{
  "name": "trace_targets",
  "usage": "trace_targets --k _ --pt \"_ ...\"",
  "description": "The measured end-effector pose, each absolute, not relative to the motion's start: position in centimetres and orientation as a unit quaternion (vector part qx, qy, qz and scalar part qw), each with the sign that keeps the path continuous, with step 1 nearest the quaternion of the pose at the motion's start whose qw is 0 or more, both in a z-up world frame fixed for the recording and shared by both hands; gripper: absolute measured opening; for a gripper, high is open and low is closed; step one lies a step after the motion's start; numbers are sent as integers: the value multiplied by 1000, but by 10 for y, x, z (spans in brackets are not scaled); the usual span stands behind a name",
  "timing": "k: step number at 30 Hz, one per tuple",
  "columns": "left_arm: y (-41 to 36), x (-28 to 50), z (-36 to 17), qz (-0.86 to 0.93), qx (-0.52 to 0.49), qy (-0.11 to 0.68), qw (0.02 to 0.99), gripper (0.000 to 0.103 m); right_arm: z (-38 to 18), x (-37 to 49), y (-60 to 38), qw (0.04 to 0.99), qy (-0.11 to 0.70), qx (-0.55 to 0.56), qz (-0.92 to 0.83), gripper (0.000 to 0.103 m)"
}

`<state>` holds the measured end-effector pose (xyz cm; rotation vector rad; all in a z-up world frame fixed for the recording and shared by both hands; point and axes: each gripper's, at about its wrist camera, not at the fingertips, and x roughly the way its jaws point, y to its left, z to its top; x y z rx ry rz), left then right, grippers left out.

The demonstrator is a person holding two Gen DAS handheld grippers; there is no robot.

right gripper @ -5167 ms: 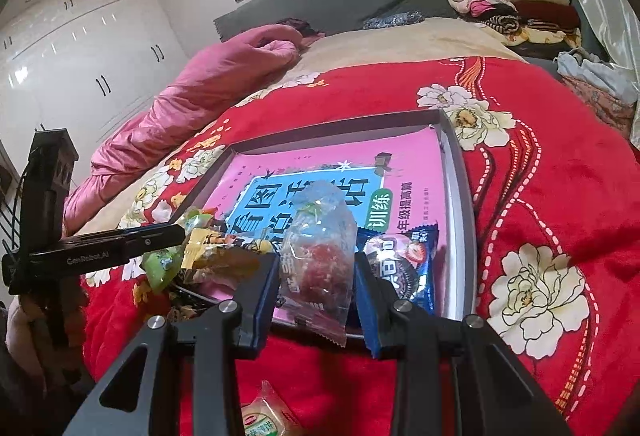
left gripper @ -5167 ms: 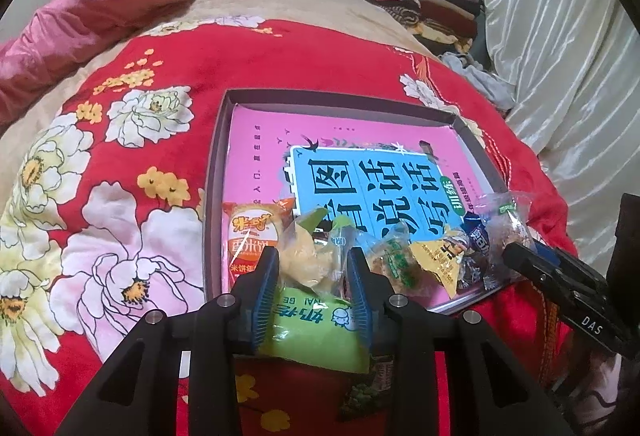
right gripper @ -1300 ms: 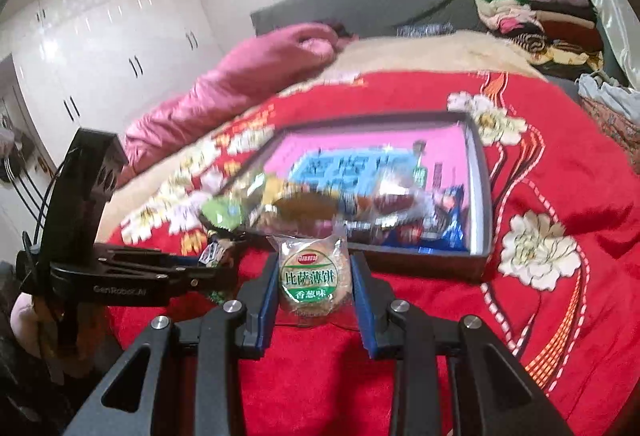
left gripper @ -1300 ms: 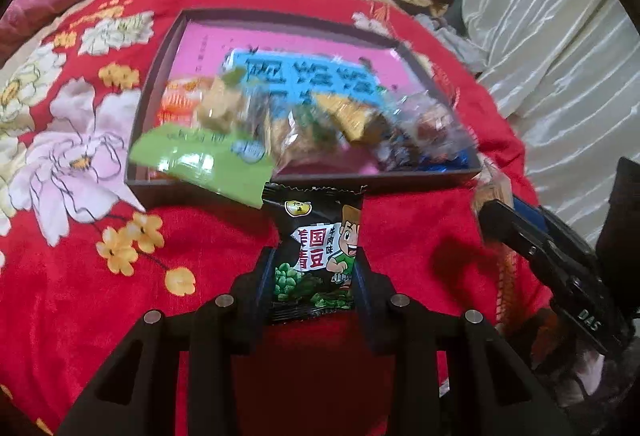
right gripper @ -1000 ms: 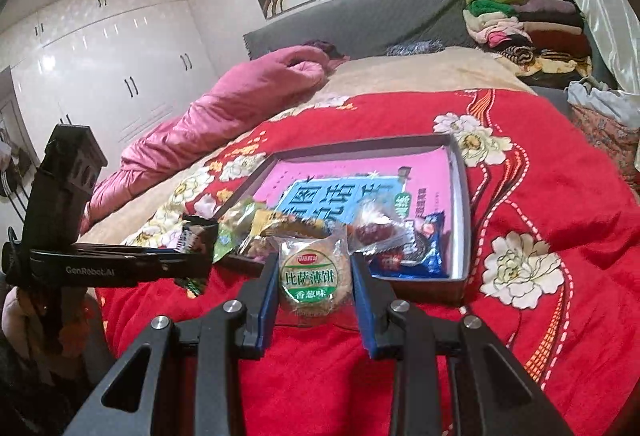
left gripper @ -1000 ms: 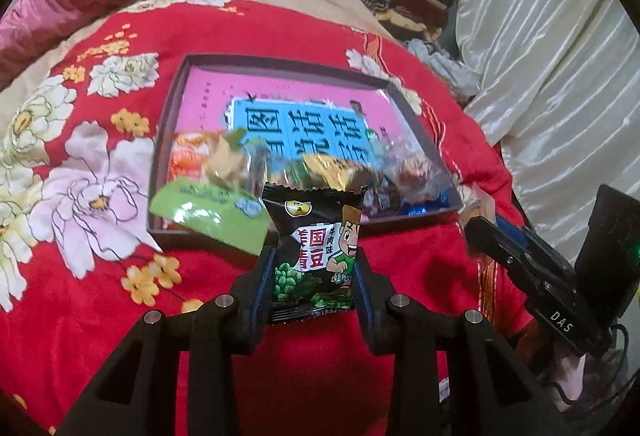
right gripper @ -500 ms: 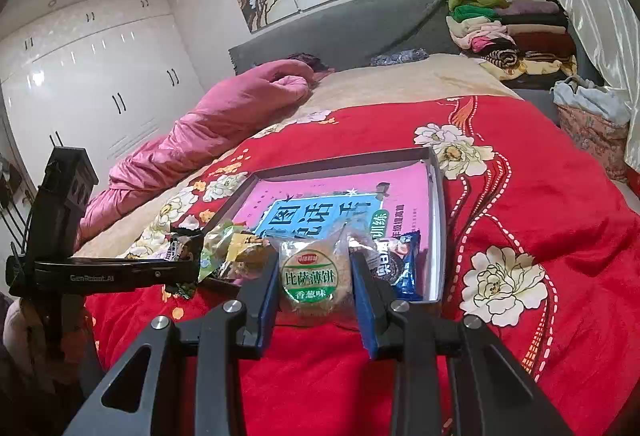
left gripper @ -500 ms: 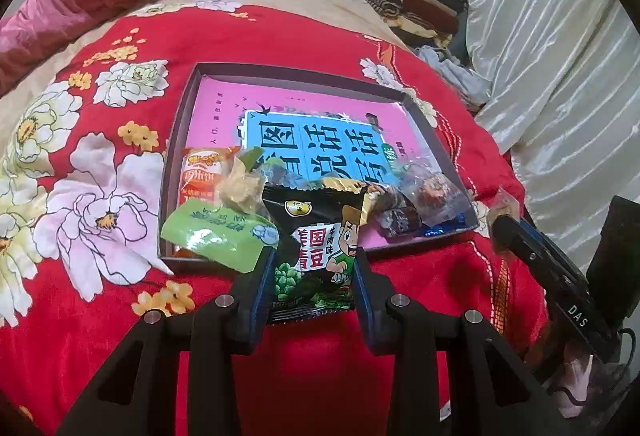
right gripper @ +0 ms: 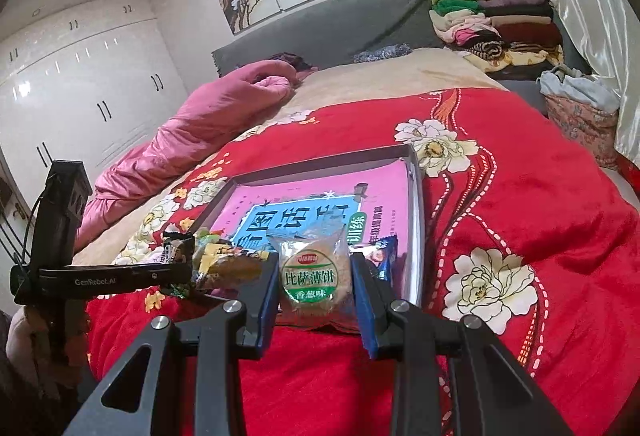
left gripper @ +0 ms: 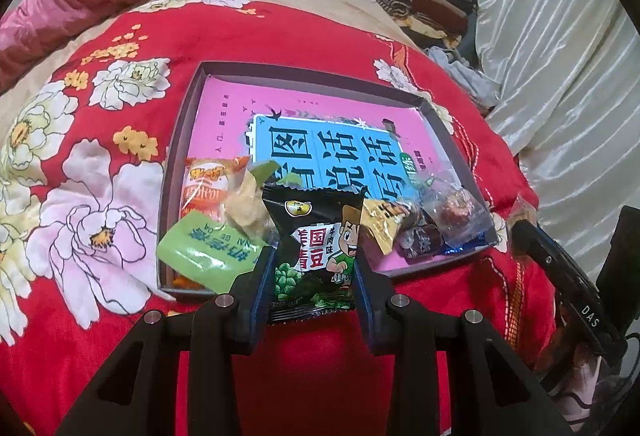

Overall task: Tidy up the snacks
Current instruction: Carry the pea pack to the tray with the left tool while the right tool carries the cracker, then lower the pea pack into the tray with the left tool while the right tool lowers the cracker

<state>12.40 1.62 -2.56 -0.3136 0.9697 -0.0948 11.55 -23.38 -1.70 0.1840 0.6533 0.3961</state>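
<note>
On the red floral bedspread (left gripper: 280, 36) I see the shallow box (left gripper: 188, 108) with snacks heaped along its 6 o'clock edge. My left gripper (left gripper: 314, 276) fingers clamp a black green-pea packet (left gripper: 316, 248) above that edge; my right gripper (right gripper: 314, 288) fingers grip a clear-wrapped round biscuit (right gripper: 310, 276) there too.

black pea packet (left gripper: 316, 248) hiding snacks behind; blue wrapper (right gripper: 386, 256) mostly behind right fingers (right gripper: 362, 300)

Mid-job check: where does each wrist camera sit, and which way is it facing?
Left wrist: behind the left gripper, looking down across the tray; jaws hold a black pea packet.
Right wrist: behind the right gripper, facing the headboard; jaws hold a biscuit packet.
Shared: tray, red blanket, each other's gripper.
</note>
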Motion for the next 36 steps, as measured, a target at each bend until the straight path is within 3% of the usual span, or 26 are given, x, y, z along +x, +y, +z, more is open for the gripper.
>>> trace_targets --k 36 --pt "16 142 -31 -39 -135 458 878 38 -22 131 -246 932 326 84 132 34"
